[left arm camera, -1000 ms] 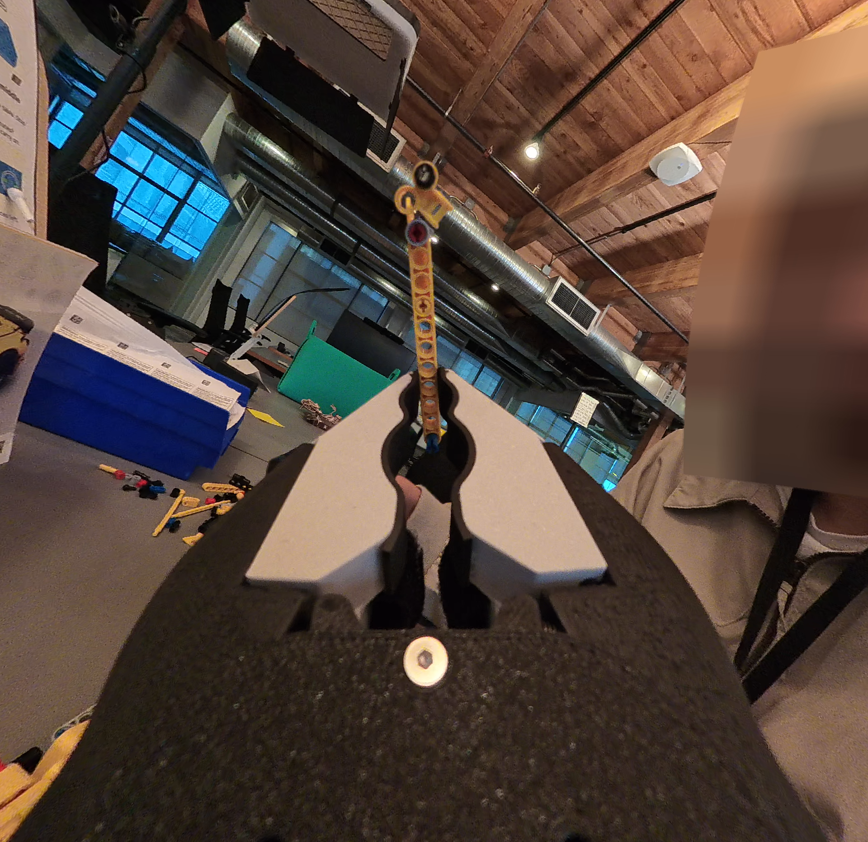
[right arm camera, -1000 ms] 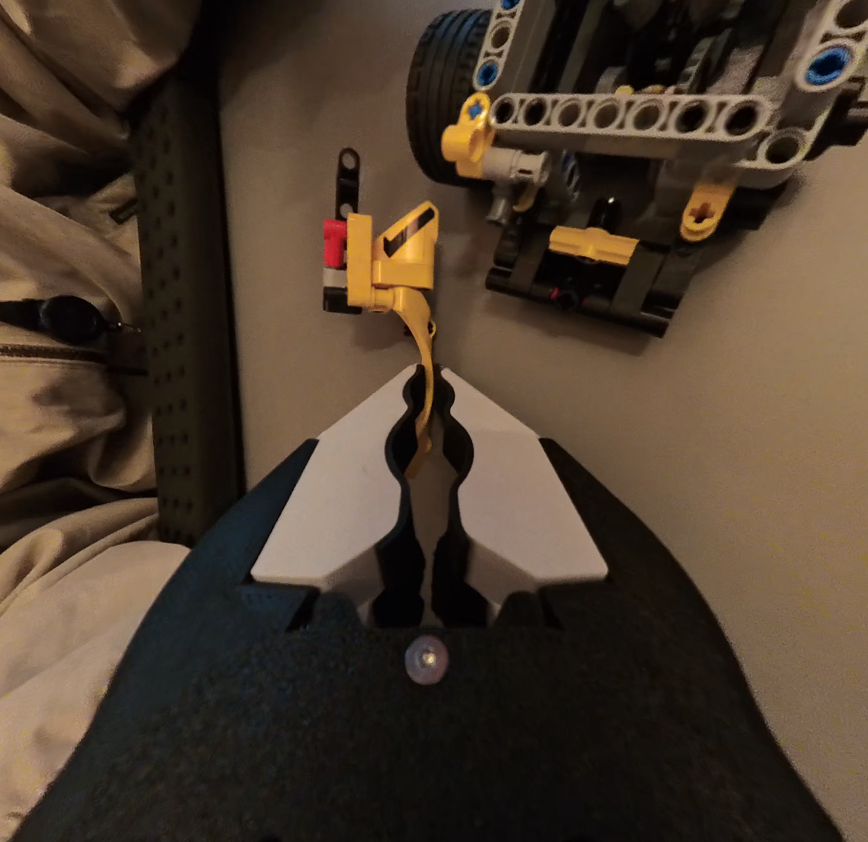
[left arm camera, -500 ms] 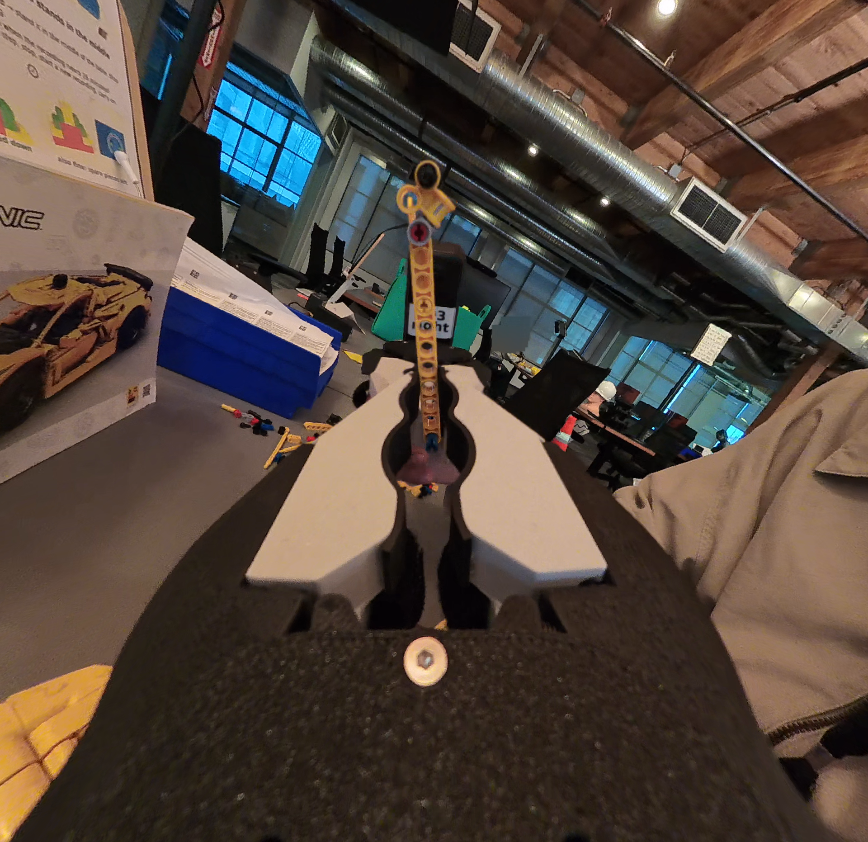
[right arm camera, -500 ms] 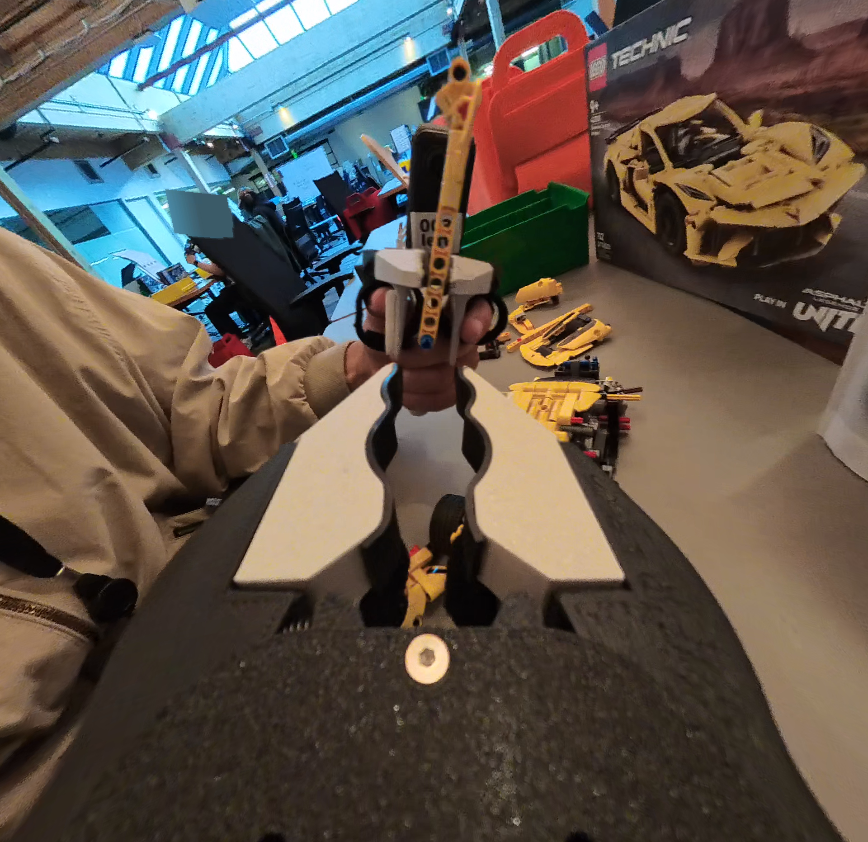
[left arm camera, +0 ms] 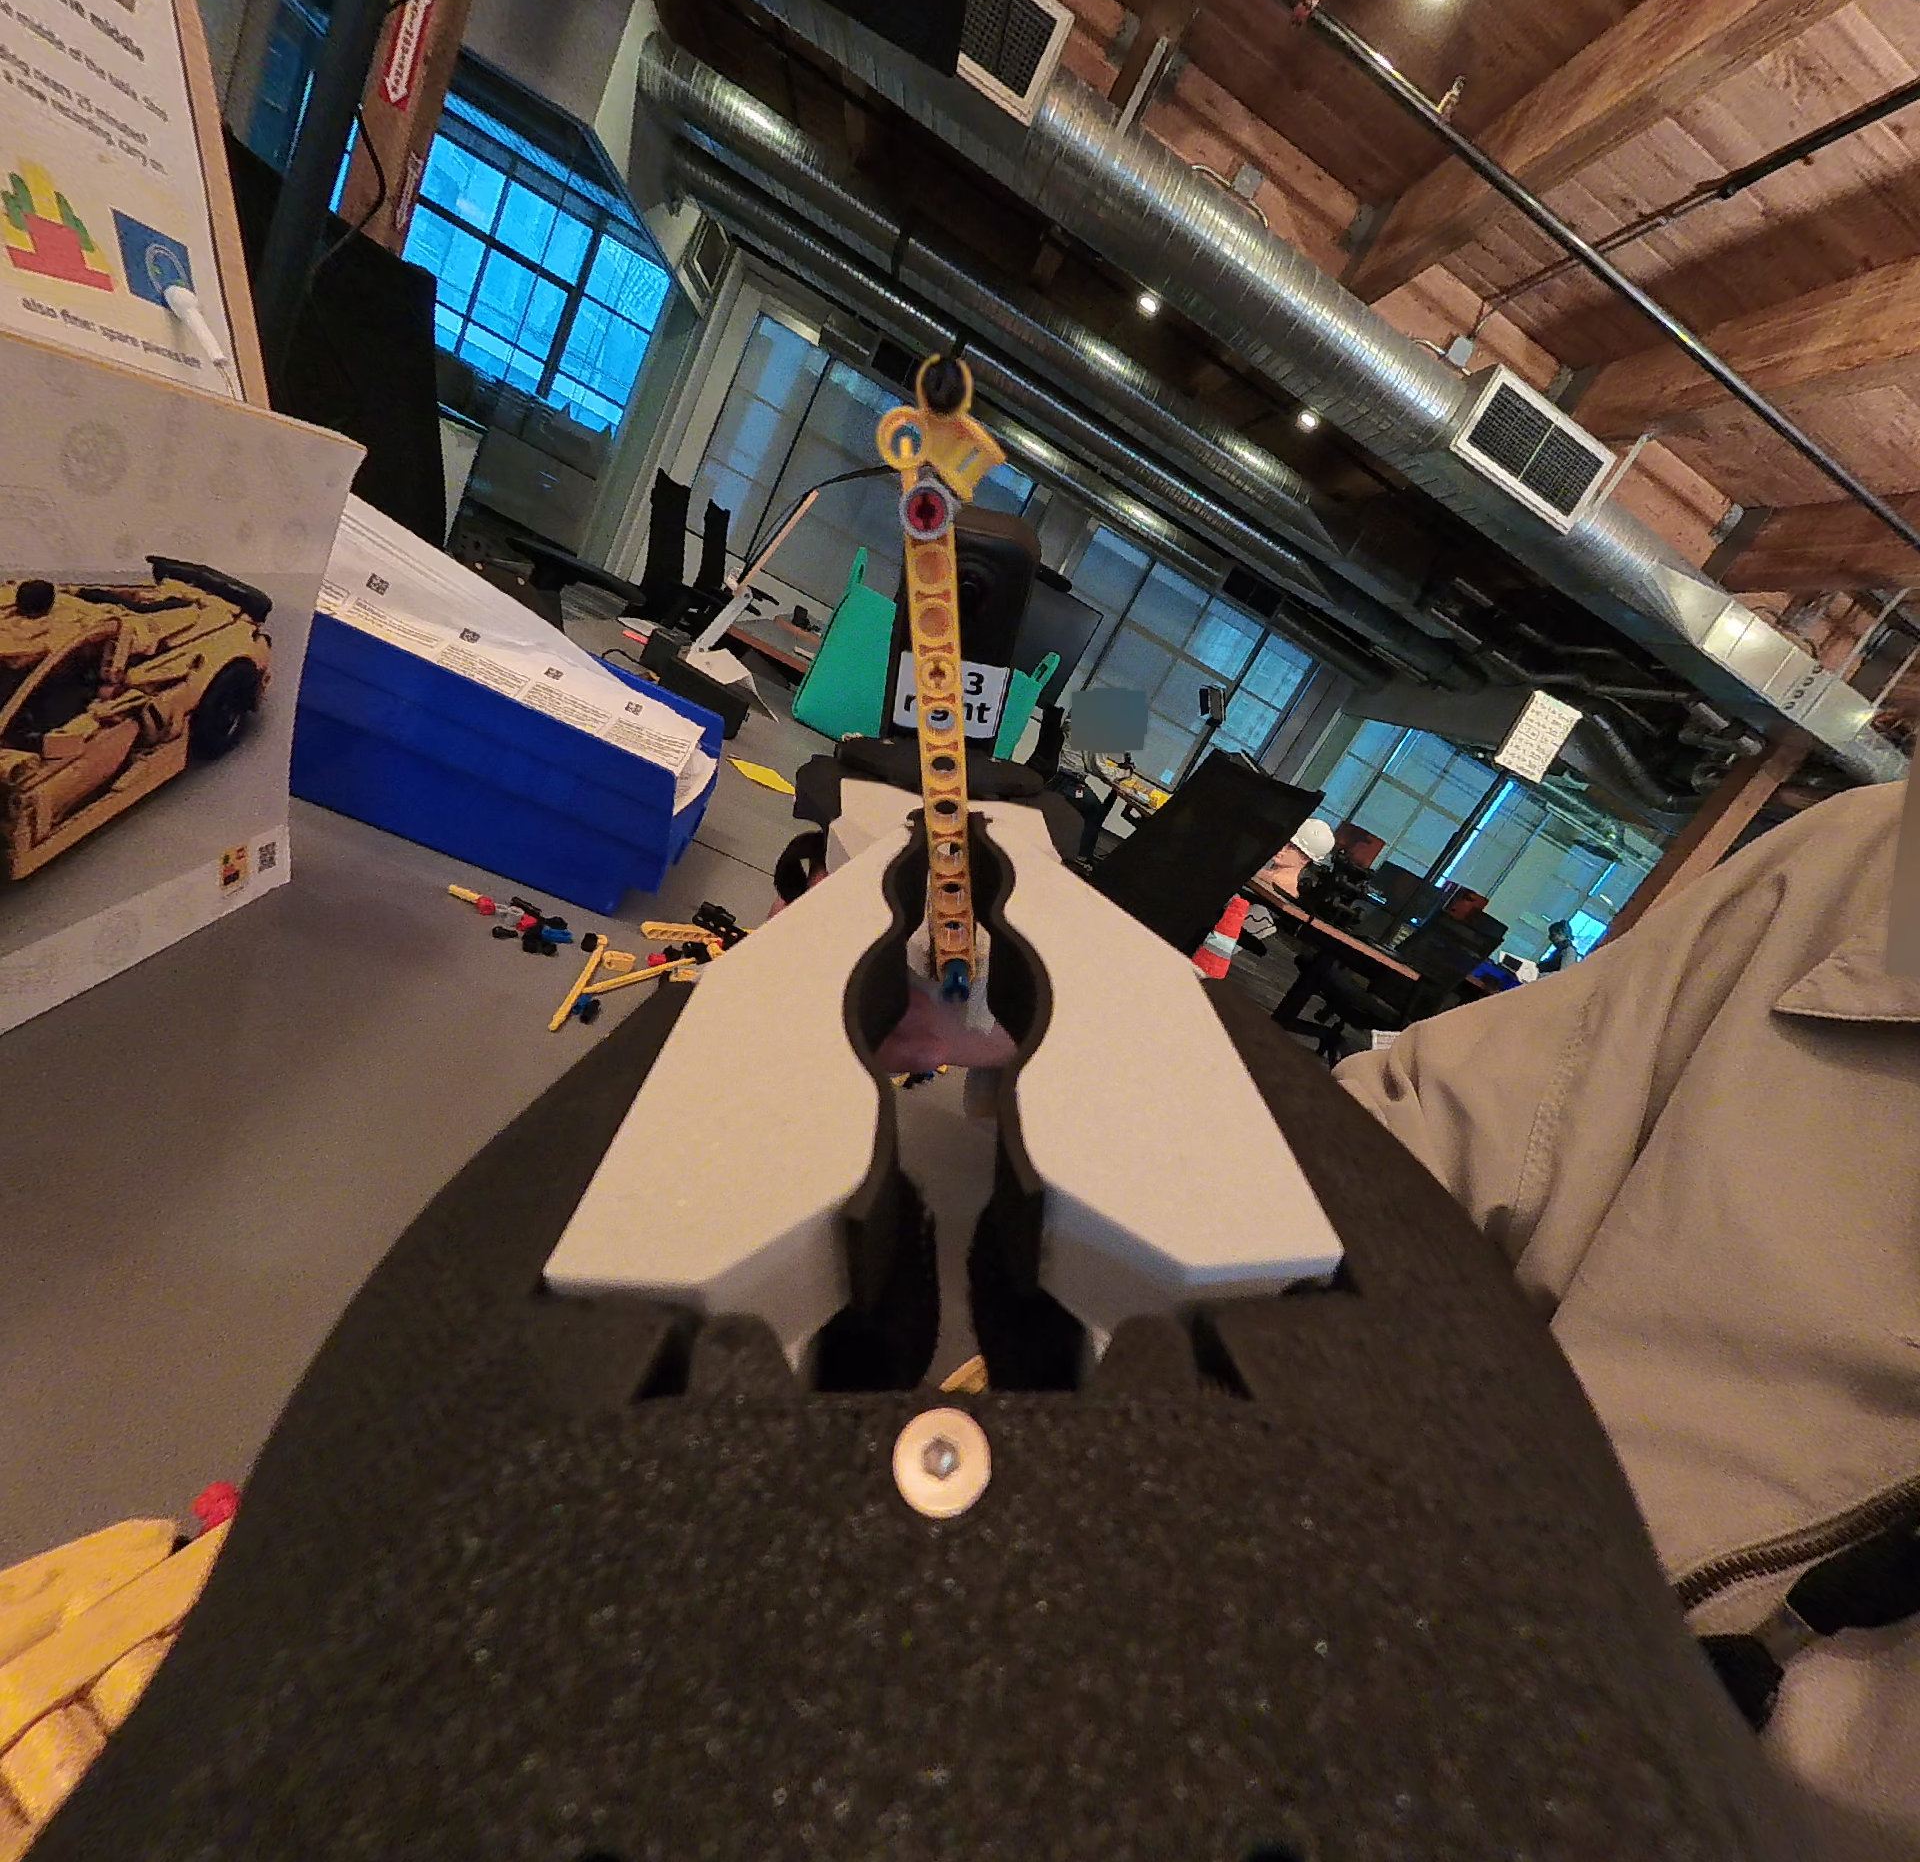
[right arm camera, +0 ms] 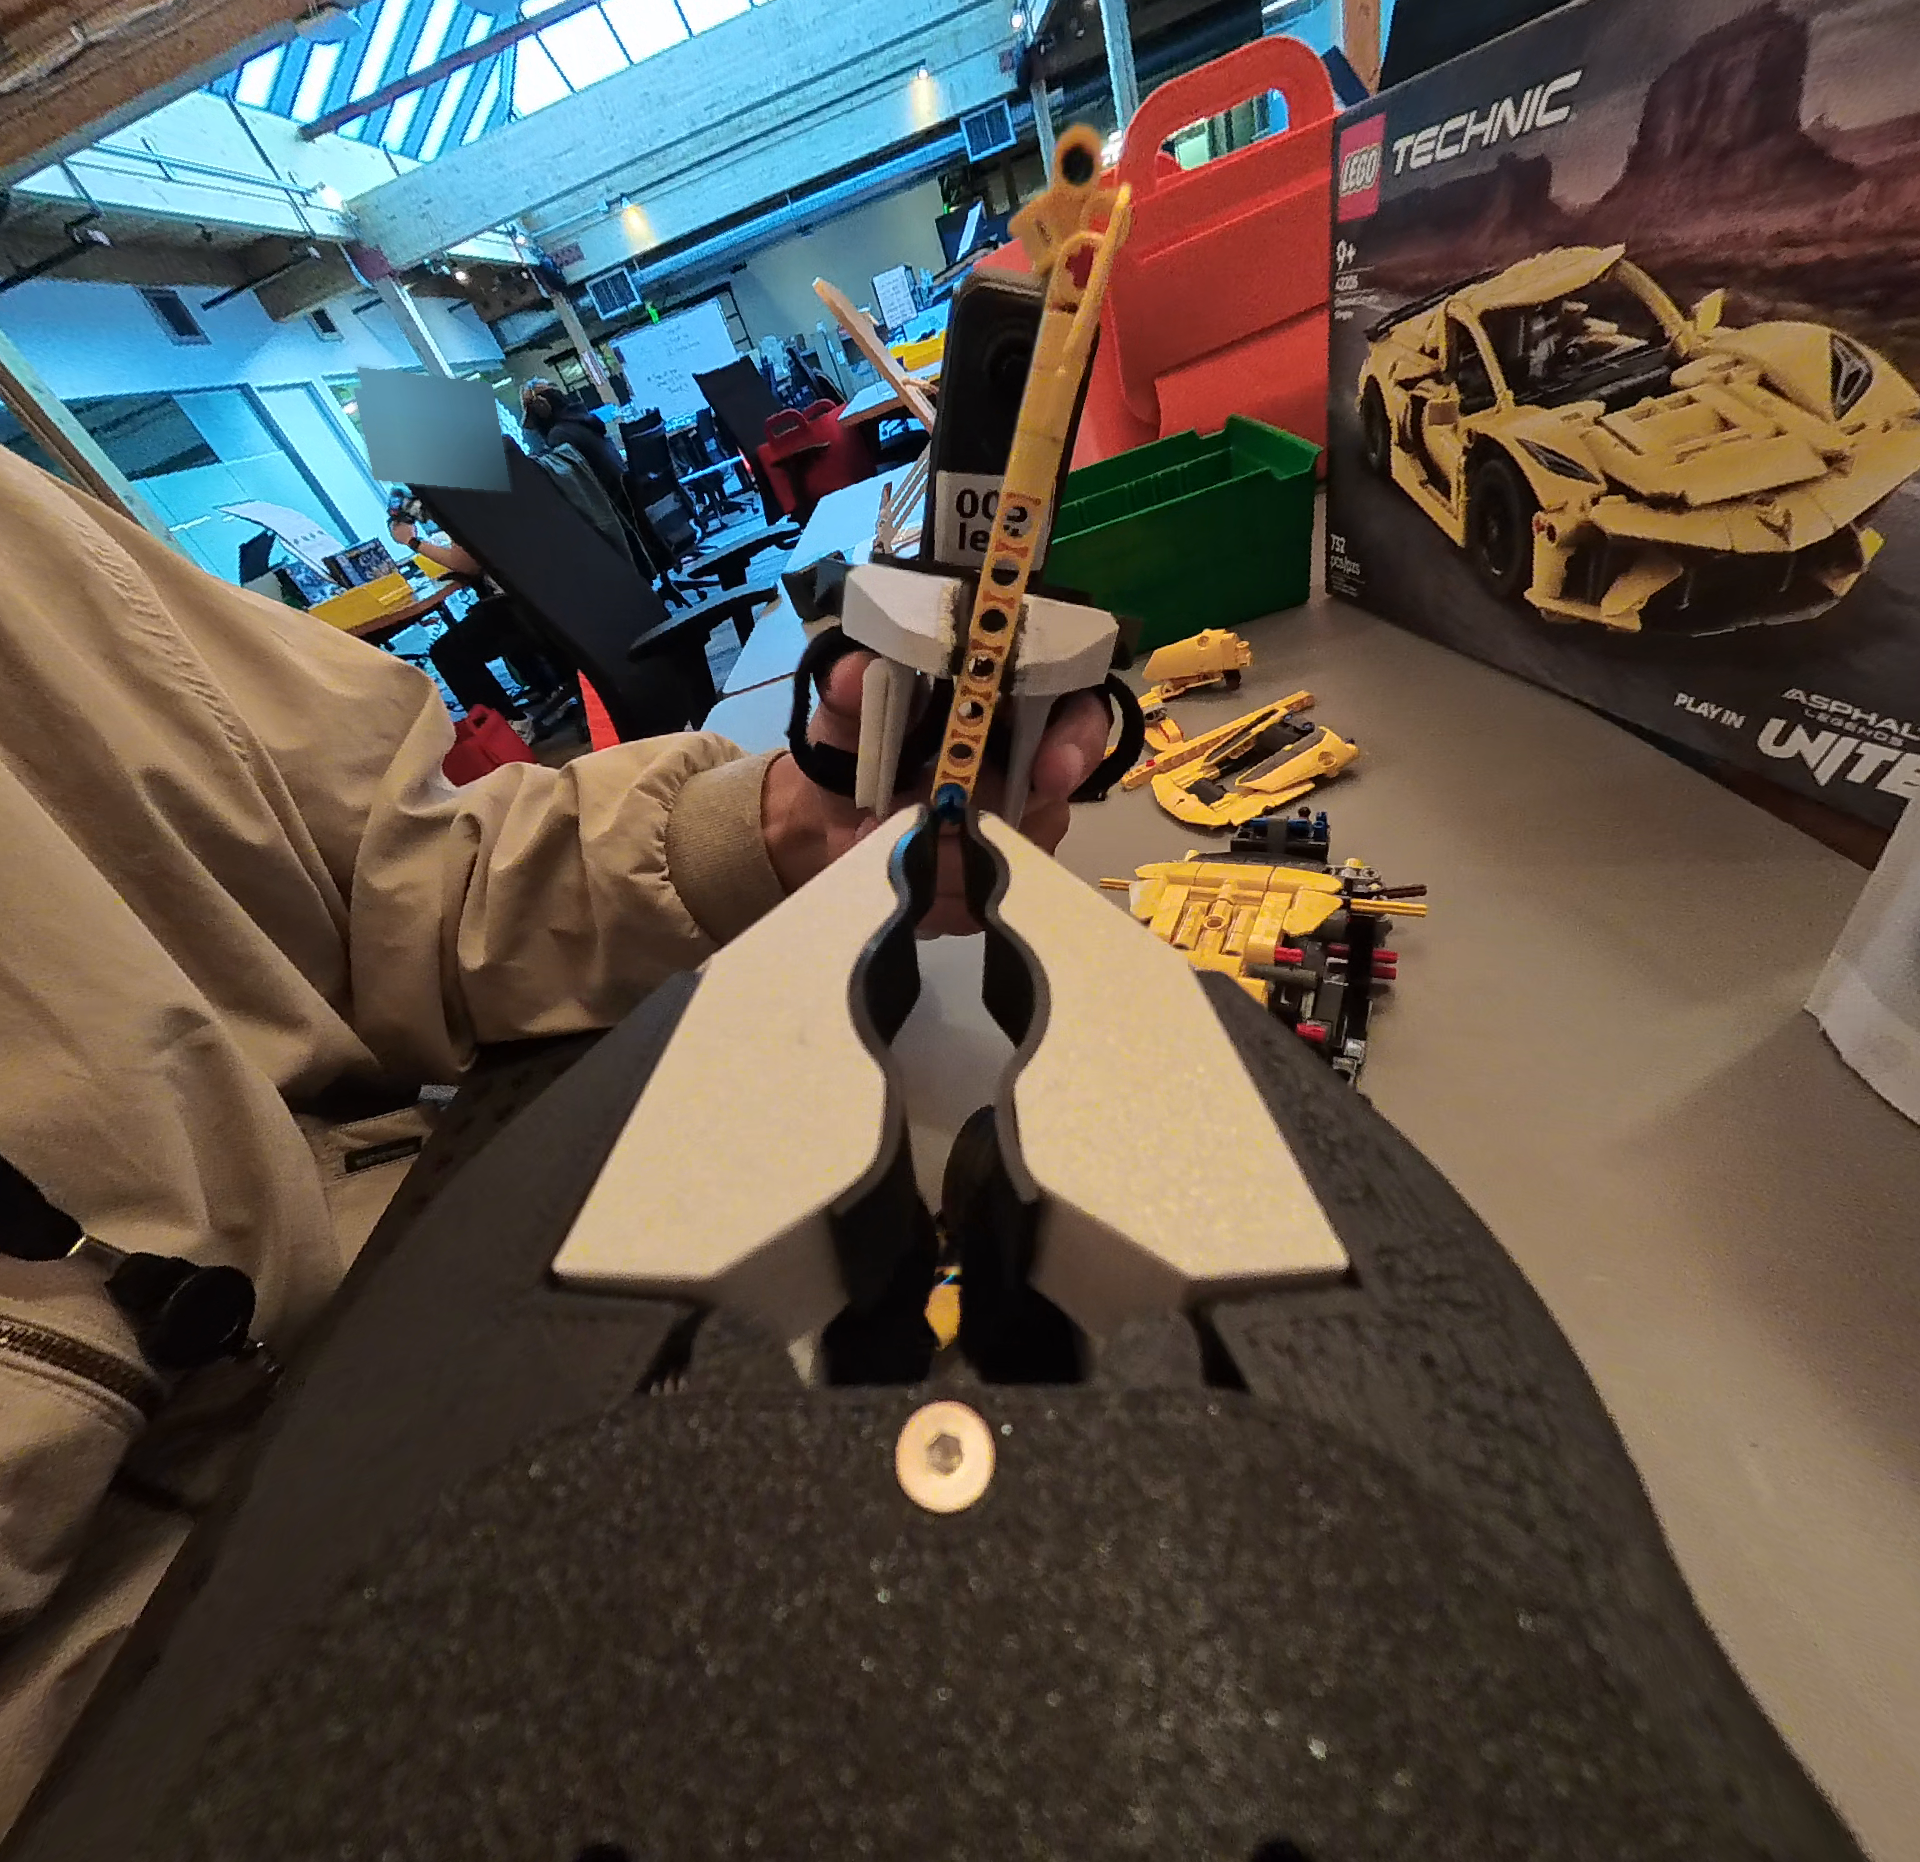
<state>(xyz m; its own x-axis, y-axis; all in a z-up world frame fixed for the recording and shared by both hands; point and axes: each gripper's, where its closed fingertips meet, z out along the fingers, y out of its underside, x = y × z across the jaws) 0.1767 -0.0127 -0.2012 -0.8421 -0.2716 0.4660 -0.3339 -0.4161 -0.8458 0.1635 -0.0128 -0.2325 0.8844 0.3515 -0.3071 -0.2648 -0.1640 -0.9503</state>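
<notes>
My left gripper (left arm camera: 948, 846) is shut on a long yellow holed beam (left arm camera: 935, 659) and holds it upright above the grey table (left arm camera: 208, 1137). The beam has a red-centred bush and a small yellow connector at its top and a blue pin (left arm camera: 951, 979) at its lower end. In the right wrist view the left gripper (right arm camera: 982, 628) faces me, clamping the beam (right arm camera: 1039, 430) near its lower third. My right gripper (right arm camera: 948, 825) is closed to a narrow gap on the blue pin (right arm camera: 948, 796) at the beam's lower end. A hand (right arm camera: 821, 804) holds the left gripper.
A box with a yellow car picture (right arm camera: 1621, 410) stands at the right, with a red container (right arm camera: 1216, 254) and a green bin (right arm camera: 1174, 534) behind. Yellow part-built assemblies (right arm camera: 1268, 919) lie on the table. A blue bin (left arm camera: 488, 763) and loose pieces (left arm camera: 623, 950) lie left. A beige sleeve (right arm camera: 416, 856) is close by. Both grippers' tips are close together, under 4 cm apart.
My right gripper let go of the yellow piece on the table, swung up to face the left gripper, opened, then closed on the beam's blue pin. The left gripper tilted down, still holding the beam.
</notes>
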